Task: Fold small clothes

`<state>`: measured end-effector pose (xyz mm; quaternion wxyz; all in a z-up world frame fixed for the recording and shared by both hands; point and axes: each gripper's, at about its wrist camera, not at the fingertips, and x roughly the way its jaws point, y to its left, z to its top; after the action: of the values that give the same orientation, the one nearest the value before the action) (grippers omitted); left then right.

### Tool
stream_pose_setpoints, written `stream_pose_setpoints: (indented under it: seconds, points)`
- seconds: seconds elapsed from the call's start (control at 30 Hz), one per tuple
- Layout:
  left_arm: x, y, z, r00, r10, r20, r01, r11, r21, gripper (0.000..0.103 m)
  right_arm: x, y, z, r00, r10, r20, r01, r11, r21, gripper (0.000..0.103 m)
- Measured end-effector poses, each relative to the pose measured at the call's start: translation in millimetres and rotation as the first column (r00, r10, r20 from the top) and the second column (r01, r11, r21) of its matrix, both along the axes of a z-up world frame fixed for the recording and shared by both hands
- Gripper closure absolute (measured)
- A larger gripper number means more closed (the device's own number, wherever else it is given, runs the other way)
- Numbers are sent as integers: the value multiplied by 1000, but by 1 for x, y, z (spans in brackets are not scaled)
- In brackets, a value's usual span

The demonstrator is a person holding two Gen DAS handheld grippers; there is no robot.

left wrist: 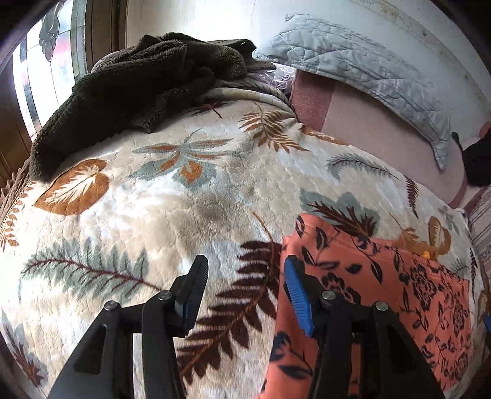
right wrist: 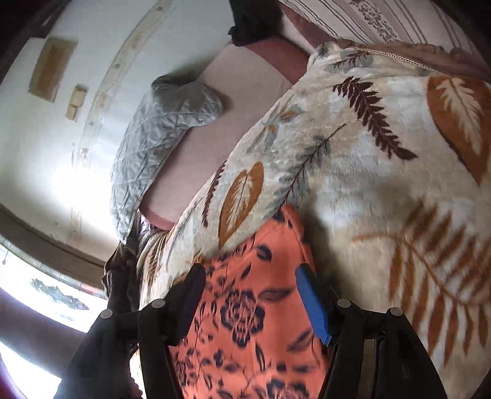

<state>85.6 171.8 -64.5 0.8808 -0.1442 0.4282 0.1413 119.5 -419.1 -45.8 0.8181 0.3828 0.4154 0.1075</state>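
Note:
An orange garment with a dark flower print [left wrist: 383,291] lies flat on a cream fleece blanket with leaf patterns [left wrist: 172,208]. My left gripper [left wrist: 245,264] hovers at the garment's left edge, open. Its blue-padded finger [left wrist: 297,300] is over the orange cloth and its black finger [left wrist: 193,291] is over bare blanket. Nothing is pinched between them. In the right wrist view the same garment [right wrist: 245,322] fills the gap below my right gripper [right wrist: 249,271]. That gripper is open too, and its pads stand clear of the cloth. The blanket [right wrist: 368,184] spreads beyond it.
A dark brown fuzzy cloth [left wrist: 138,83] is heaped at the blanket's far left, by a window [left wrist: 40,70]. A grey quilted pillow [left wrist: 368,70] leans on the wall over a pink sheet [left wrist: 368,129]. A striped cloth [right wrist: 368,18] lies past the blanket's end.

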Motion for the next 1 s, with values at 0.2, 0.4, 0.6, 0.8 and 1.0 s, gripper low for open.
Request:
stream_pose_setpoints:
  seconds: [0.2, 0.4, 0.6, 0.8, 1.0]
  points:
    - [-79, -33, -5, 998, -65, 13, 65, 998, 5, 47, -115, 45, -14, 996, 95, 1, -94, 991, 99, 30]
    - [-104, -27, -44, 996, -9, -88, 11, 1000, 24, 43, -114, 55, -35, 996, 80, -28, -78, 995, 61, 30]
    - [-126, -27, -5, 1000, 21, -22, -18, 995, 101, 41, -125, 37, -26, 999, -30, -12, 31, 994, 102, 30]
    - [-122, -22, -34, 986, 22, -163, -11, 997, 73, 38, -137, 48, -49, 997, 34, -70, -27, 995, 94, 29]
    - [-125, -52, 16, 999, -42, 31, 39, 994, 100, 36, -140, 32, -60, 997, -17, -76, 27, 991, 132, 29]
